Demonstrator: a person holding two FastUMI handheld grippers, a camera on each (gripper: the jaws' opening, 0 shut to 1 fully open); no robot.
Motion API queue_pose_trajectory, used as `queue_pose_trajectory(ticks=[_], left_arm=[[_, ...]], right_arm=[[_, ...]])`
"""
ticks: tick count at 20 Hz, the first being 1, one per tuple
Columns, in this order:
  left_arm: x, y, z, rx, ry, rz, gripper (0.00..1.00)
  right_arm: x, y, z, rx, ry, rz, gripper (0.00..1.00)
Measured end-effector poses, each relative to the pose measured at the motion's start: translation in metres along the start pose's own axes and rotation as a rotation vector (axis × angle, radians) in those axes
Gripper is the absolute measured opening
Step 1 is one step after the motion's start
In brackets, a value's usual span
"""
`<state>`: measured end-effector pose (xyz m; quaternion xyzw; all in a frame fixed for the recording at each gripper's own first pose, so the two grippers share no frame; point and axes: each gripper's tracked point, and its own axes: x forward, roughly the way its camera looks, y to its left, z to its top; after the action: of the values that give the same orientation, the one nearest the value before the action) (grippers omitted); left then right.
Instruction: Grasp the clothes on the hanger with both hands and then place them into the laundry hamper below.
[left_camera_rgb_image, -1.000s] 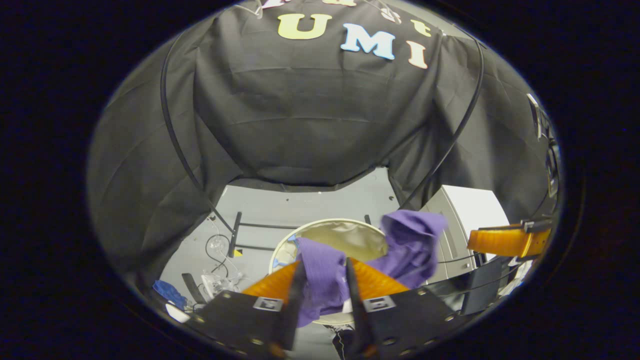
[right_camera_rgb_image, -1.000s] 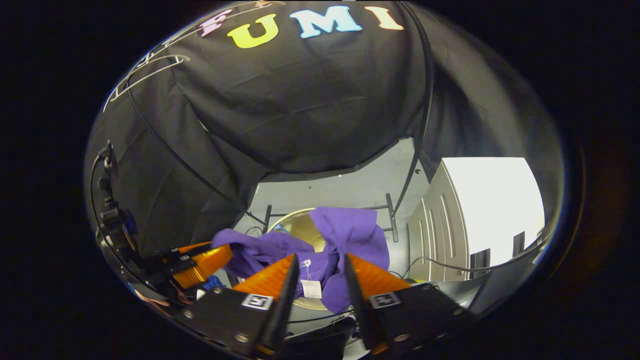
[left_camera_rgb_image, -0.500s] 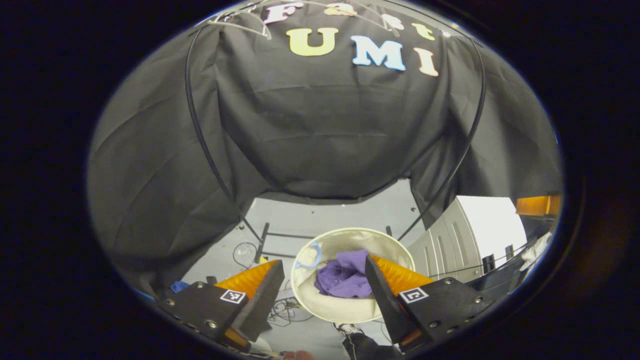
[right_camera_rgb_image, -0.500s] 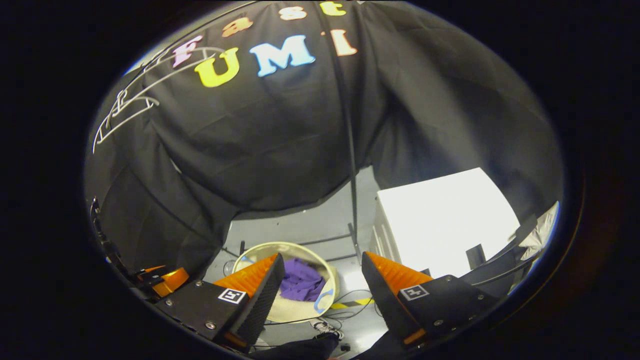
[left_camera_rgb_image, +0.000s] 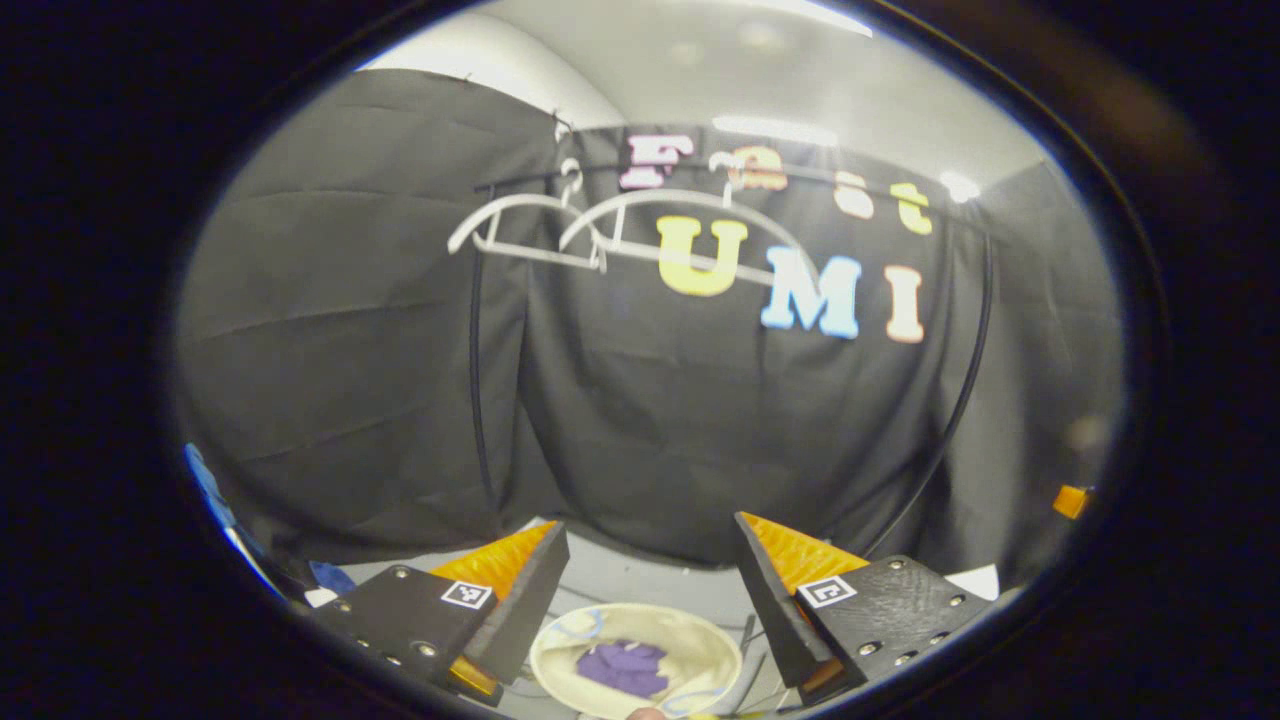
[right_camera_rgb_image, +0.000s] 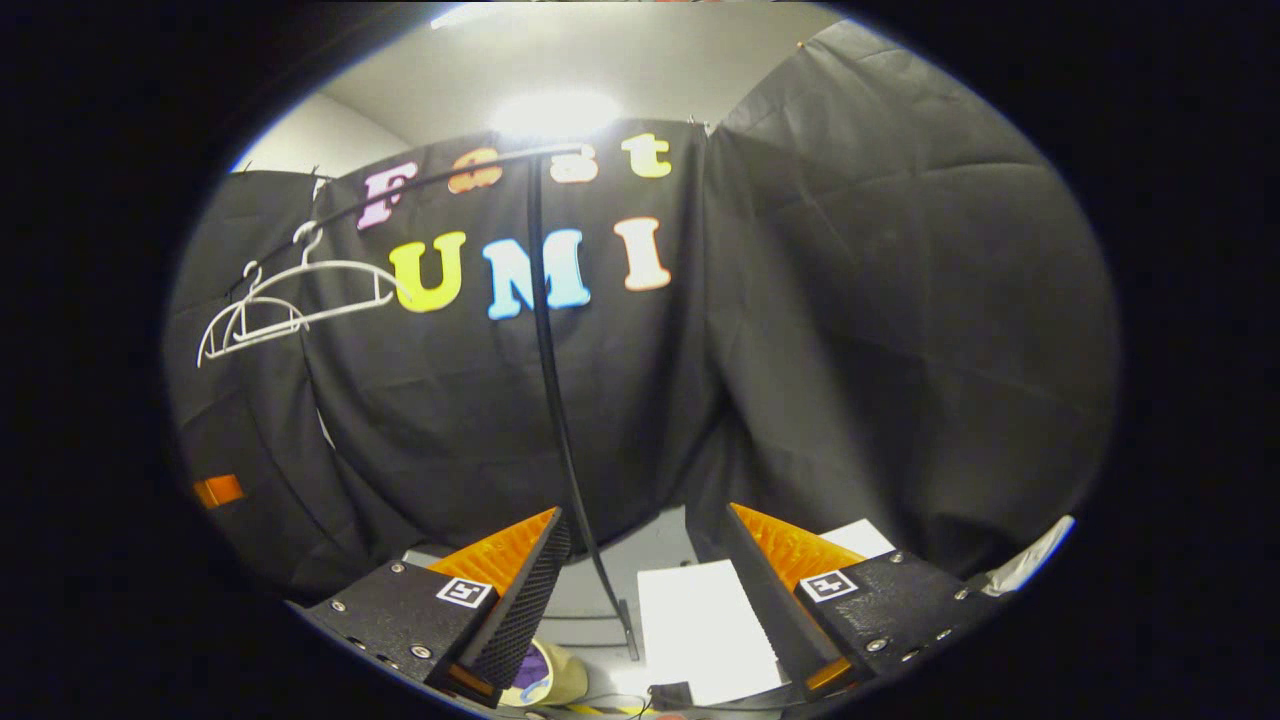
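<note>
The black cloth wall (left_camera_rgb_image: 700, 400) of the booth stands behind everything in the left gripper view and spans the right gripper view (right_camera_rgb_image: 800, 330) as well. A black rail frame (left_camera_rgb_image: 475, 380) runs down in front of the cloth; in the right gripper view one of its uprights (right_camera_rgb_image: 550, 400) descends to the floor between the fingers.

Two bare white hangers (left_camera_rgb_image: 560, 225) hang side by side from the top rail, near the upper left of the left gripper view. In the right gripper view the hangers (right_camera_rgb_image: 290, 300) appear at the far left, also bare.

A white cabinet (right_camera_rgb_image: 700, 625) stands on the floor to the right of the upright.

The laundry hamper (left_camera_rgb_image: 700, 655), a round cream-coloured tub, sits on the floor directly below and between the left gripper's fingers. The purple clothes (left_camera_rgb_image: 625, 667) lie crumpled inside it, at its middle. In the right gripper view, only an edge of the hamper (right_camera_rgb_image: 565, 680) is seen, beside the left finger.

The left gripper (left_camera_rgb_image: 650, 545) is released: its fingers stand wide apart and hold nothing. The right gripper (right_camera_rgb_image: 645, 530) is likewise released, with its fingers spread and nothing between them. Both grippers are raised well above the hamper and apart from the clothes.
</note>
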<state>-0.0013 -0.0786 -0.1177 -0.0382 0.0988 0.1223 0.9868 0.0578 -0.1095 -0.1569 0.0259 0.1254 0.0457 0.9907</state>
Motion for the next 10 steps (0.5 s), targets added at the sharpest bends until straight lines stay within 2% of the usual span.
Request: queue_pose_trajectory(ticks=[1,2,3,4,5,6,7,8,9,10], left_arm=[[-0.011,-0.011,0.025,-0.015,-0.063,-0.007,0.9],[-0.029,-0.021,0.05,-0.029,-0.132,-0.014,0.92],[-0.044,-0.03,0.072,-0.041,-0.209,-0.018,0.94],[-0.06,-0.035,0.09,-0.049,-0.286,-0.015,0.96],[-0.078,-0.039,0.106,-0.064,-0.351,-0.012,0.98],[-0.098,-0.046,0.115,-0.082,-0.399,-0.018,0.97],[-0.115,-0.048,0.119,-0.101,-0.423,-0.023,0.96],[-0.123,-0.05,0.119,-0.121,-0.434,-0.037,0.95],[-0.131,-0.056,0.12,-0.161,-0.424,-0.083,0.93],[-0.138,-0.068,0.119,-0.205,-0.411,-0.134,0.92]], right_arm=[[-0.002,-0.011,0.026,0.005,-0.067,0.008,0.95],[-0.002,-0.023,0.048,0.004,-0.125,0.015,0.95],[-0.002,-0.036,0.064,-0.001,-0.17,0.017,0.91],[-0.004,-0.048,0.078,-0.011,-0.205,0.027,0.91],[-0.005,-0.057,0.09,-0.013,-0.228,0.036,0.95],[-0.007,-0.067,0.097,-0.006,-0.24,0.044,0.95],[-0.01,-0.077,0.099,0.009,-0.247,0.049,0.91],[-0.013,-0.087,0.101,0.028,-0.252,0.048,0.92],[-0.013,-0.096,0.1,0.044,-0.253,0.041,0.91],[-0.014,-0.105,0.098,0.05,-0.256,0.027,0.95]])
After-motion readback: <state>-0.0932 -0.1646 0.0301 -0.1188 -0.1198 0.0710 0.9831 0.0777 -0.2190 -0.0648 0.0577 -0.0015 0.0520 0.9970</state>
